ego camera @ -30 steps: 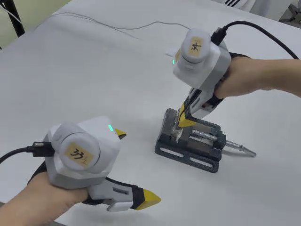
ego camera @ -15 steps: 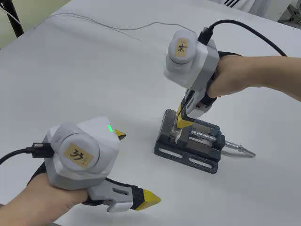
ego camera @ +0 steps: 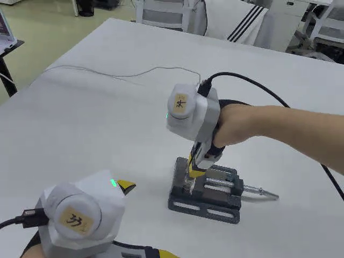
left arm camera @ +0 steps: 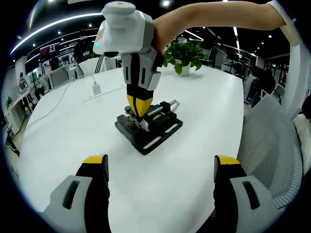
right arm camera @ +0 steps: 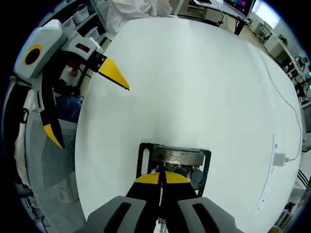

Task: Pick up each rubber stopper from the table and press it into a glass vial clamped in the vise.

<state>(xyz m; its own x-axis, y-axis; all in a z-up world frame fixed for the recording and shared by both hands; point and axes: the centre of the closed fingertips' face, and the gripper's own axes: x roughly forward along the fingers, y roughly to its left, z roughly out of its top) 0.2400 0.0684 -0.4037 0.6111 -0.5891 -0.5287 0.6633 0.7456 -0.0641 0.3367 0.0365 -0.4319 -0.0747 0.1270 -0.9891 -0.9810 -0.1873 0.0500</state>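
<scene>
Right gripper [ego camera: 191,173]: jaws together, tips down at black vise [ego camera: 204,192]; anything between tips not discernible | Left gripper [left arm camera: 160,160]: jaws wide apart, holding nothing, apart from vise | Vise: on white table [ego camera: 97,123] | Left label [ego camera: 74,220]: handwritten, roughly "33" | Right label [ego camera: 180,103]: handwritten, illegible

Broad white table [ego camera: 80,123], green potted plant [left arm camera: 183,54] at its far end, bright ceiling strips [left arm camera: 53,26] overhead.

Dark metal vise [ego camera: 204,193], matt table [ego camera: 97,123]
</scene>
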